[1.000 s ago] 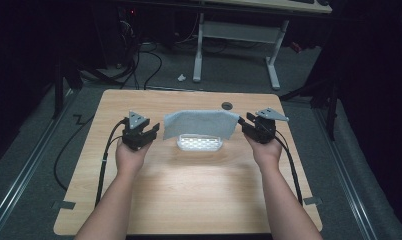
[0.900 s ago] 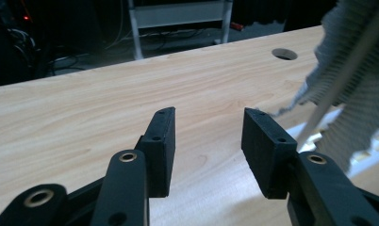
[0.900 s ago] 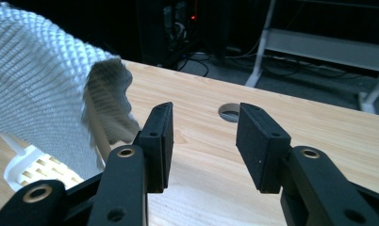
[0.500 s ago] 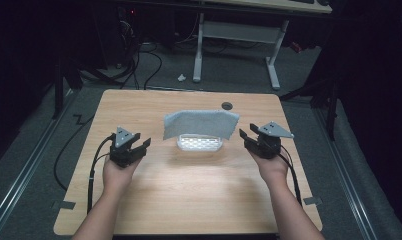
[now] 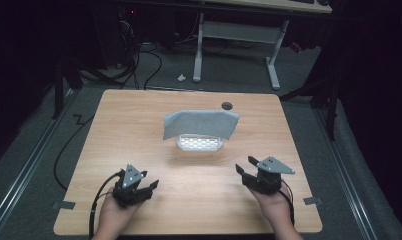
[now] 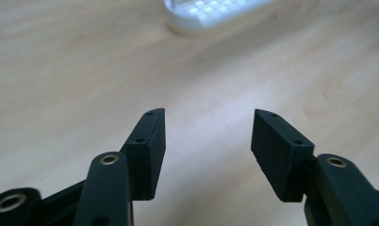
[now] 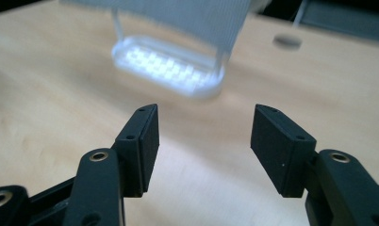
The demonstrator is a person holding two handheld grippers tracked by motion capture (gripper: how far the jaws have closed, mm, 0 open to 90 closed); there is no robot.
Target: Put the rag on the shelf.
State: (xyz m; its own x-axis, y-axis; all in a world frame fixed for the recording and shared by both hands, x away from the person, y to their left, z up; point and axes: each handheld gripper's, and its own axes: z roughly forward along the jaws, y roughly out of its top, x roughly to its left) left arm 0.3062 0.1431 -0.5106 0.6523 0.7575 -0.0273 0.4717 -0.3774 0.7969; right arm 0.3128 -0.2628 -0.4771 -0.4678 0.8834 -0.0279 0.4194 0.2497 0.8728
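High view: grey ribbed cloth drapes over a white perforated plastic rack mid-table, apparently to dry; left gripper and right gripper, jaws just opened and empty, sit near the table's front edge.

Premises: a dim lab or office test bay. Evidence: wooden table on grey carpet, cables at far left, desk frame beyond.

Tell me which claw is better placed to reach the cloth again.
Right, slightly. The right claw points at the cloth on its rack; the left claw sits lower. Both open, empty.
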